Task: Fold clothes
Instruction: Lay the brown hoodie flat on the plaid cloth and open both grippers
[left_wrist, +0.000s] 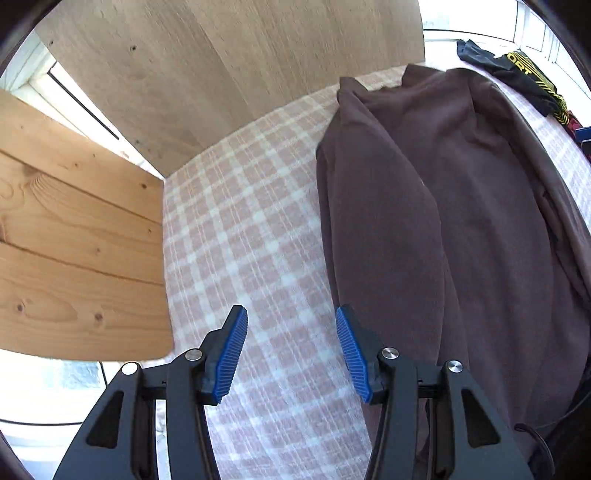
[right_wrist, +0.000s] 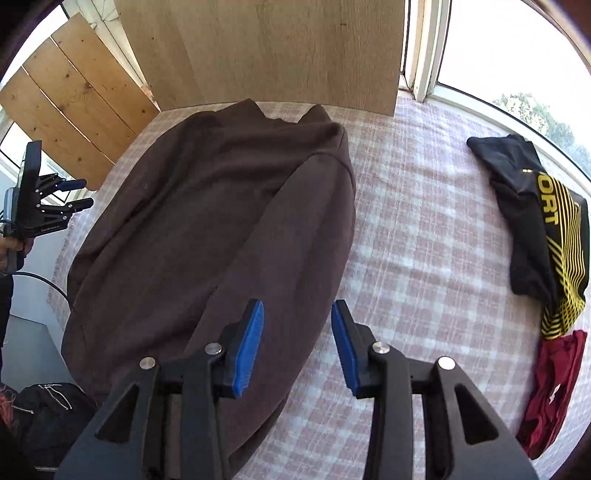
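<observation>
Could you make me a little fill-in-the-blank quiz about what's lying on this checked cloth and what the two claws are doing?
1. The big garment spread on the checked cloth is ____ in colour.
2. The black top has stripes coloured ____.
3. Both the left claw and the right claw hold ____.
4. The garment nearest the black top is ____.

Missing words: brown; yellow; nothing; red

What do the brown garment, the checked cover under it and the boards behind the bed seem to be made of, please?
Brown garment: looks like soft, matte fleece or brushed knit, judging by its fuzzy, unshiny surface and rounded folds.
Checked cover: woven cloth, probably cotton, with a visible thread texture.
Slatted board: pale pine-like wood with knots.
Smooth panel: oak-look wood or laminate; which one is unclear.
</observation>
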